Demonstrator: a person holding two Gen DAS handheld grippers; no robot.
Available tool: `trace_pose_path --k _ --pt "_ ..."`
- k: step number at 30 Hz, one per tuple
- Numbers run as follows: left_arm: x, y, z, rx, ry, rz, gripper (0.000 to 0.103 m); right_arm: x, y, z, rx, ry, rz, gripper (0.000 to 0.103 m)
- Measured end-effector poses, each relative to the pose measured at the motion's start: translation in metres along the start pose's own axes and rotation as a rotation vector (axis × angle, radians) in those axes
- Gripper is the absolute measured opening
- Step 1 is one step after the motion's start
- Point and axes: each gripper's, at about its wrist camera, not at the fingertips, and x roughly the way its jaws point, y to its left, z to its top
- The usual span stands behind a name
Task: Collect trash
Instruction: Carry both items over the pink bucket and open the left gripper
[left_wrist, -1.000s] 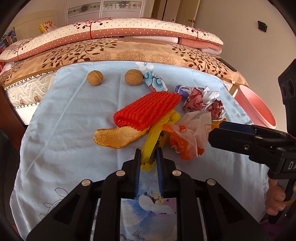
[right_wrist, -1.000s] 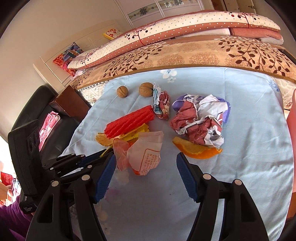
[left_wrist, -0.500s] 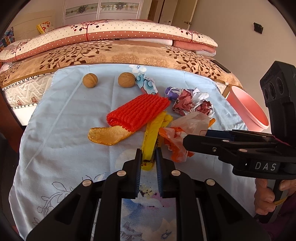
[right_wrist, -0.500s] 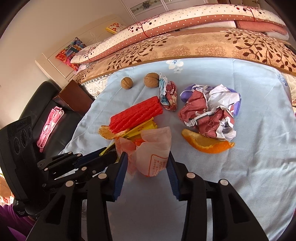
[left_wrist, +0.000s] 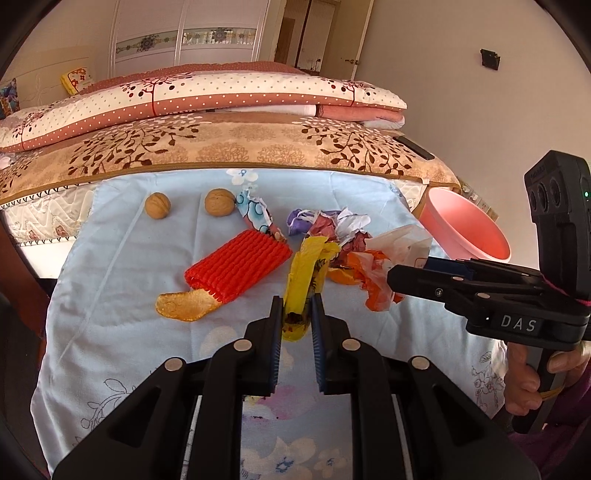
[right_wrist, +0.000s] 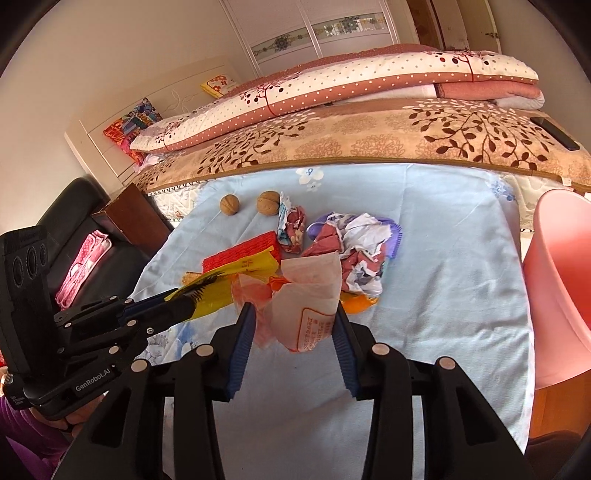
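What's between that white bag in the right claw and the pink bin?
Nothing visible. The right gripper holds the white bag above the blue sheet, and only bare sheet lies between it and the pink bin at the bed's right edge.

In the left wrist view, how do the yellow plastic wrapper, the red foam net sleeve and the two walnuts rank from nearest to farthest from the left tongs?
1. Yellow plastic wrapper: gripped between the left tongs.
2. Red foam net sleeve: ahead, to the left.
3. Two walnuts: far left edge of the cloth; the right one perhaps slightly nearer, too close to call.
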Motion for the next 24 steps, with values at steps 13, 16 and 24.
trace_pose_path --k 13,16,24 --pt "-0.001 -0.035 0.035 0.000 -0.081 -0.043 0.015 -0.056 -0.051 0.006 0.109 -0.166 -0.145 0.041" --pt "0.003 -0.048 0.043 0.009 -0.088 -0.062 0.015 -0.066 -0.068 0.006 0.145 -0.191 -0.183 0.041" --pt "0.019 -0.093 0.064 0.068 -0.108 -0.116 0.015 -0.092 -0.118 0.000 0.270 -0.251 -0.282 0.041"
